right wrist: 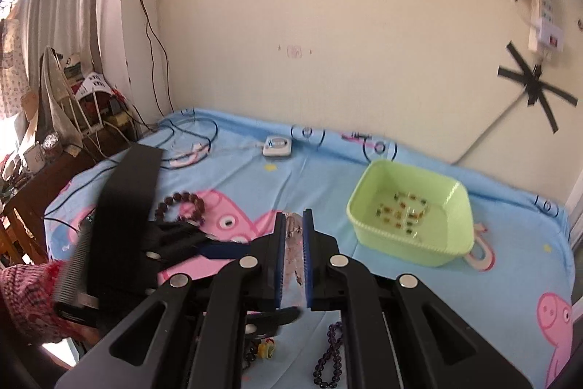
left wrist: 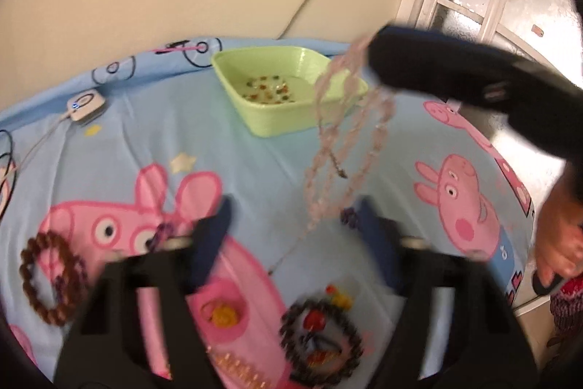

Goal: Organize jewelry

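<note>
The right gripper had its jaws clamped on the pale pink necklace; the green basin lay ahead-right of them. Best lifted until its tail cleared the bed. The left gripper had its jaws apart, empty.

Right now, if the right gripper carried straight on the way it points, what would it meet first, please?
Probably the blue sheet just left of the green tub; the right gripper, shut on the pale necklace, seems aimed there, though depth is unclear.

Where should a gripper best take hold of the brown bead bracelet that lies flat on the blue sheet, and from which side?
Probably from straight above, pinching one arc of the ring. The brown bead bracelet lies flat as an open loop on the blue sheet, so one finger can enter the hole and the other stay outside.
</note>
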{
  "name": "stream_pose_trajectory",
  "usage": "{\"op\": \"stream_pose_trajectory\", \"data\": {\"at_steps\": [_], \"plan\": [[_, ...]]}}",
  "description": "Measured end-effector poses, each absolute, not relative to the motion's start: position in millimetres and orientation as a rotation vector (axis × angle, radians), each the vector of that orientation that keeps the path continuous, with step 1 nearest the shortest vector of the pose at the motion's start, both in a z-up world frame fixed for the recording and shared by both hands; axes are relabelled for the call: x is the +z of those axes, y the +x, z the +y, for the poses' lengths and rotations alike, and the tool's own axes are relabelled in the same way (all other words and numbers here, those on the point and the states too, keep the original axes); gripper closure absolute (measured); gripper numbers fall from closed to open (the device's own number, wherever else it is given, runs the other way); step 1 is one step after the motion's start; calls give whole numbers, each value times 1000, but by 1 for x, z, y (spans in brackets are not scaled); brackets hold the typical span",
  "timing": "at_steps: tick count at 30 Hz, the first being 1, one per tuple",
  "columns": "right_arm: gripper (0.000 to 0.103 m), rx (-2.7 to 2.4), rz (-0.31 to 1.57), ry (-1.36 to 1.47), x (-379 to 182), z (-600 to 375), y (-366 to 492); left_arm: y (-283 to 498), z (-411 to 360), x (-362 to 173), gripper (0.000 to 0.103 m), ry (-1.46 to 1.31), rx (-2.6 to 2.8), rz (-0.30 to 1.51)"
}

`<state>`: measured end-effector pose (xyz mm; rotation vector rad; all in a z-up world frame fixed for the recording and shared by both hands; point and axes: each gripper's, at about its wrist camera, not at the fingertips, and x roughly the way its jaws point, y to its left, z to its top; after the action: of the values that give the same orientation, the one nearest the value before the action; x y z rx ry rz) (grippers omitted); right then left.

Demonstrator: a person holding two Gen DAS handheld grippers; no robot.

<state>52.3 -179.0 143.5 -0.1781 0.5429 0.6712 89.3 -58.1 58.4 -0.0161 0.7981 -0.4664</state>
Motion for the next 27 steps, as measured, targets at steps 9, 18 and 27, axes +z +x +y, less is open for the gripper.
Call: {"op": "stream_pose_trajectory", "data": {"at_steps": [9, 18, 27], "plan": [[103, 621, 468, -148, 175, -198, 66, 115, -59, 93, 98, -77, -500, 745], [103, 551, 415, -146, 209, -211, 104, 164, -66, 143, 98, -68, -469, 682], [103, 459, 471, -133, 186, -226, 160, 216, -93, 136, 97, -23, -424, 702]]}}
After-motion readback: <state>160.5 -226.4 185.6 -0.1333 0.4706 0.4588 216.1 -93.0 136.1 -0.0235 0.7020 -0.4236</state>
